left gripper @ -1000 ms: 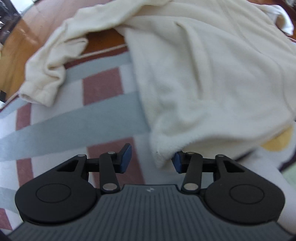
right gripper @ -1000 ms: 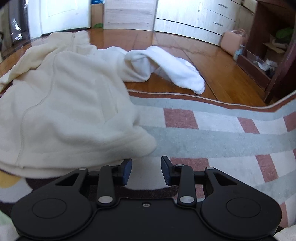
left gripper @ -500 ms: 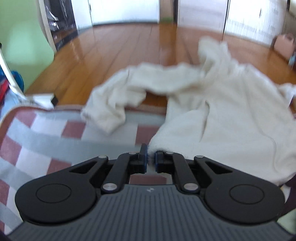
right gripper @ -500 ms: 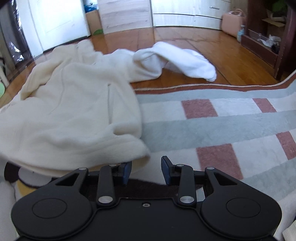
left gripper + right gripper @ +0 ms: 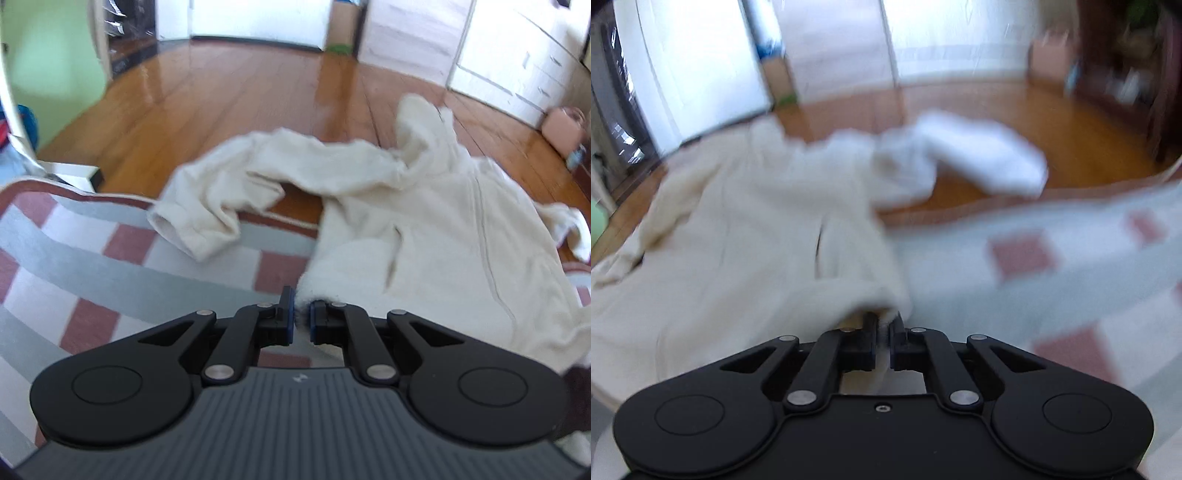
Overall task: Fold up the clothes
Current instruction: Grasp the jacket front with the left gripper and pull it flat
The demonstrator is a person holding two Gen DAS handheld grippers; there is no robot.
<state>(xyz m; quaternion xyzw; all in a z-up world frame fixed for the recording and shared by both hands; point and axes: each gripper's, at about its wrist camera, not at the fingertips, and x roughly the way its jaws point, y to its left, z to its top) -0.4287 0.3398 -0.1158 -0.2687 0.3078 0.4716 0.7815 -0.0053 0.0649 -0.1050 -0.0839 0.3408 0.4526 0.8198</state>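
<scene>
The cream fleece jacket [image 5: 436,236] lies spread partly on the checked rug [image 5: 85,258] and partly on the wooden floor [image 5: 221,103], its zip running up the middle. One sleeve [image 5: 221,199] bends over the rug's edge on the left side of my left view, its cuff resting on the rug. The other sleeve [image 5: 979,155] stretches out across the bare floor boards on the far side.

My left tongs [image 5: 303,317] are clamped on the near hem corner of the jacket, a little fleece pinched between the blue pads. My right tongs [image 5: 884,339] have just been closing; that view is badly smeared, but they seem to be squeezed onto the opposite hem corner, with pale cloth showing between the pads.

White cabinets [image 5: 517,66] stand along the far wall, and a small pink case [image 5: 563,129] sits on the floor near them.
</scene>
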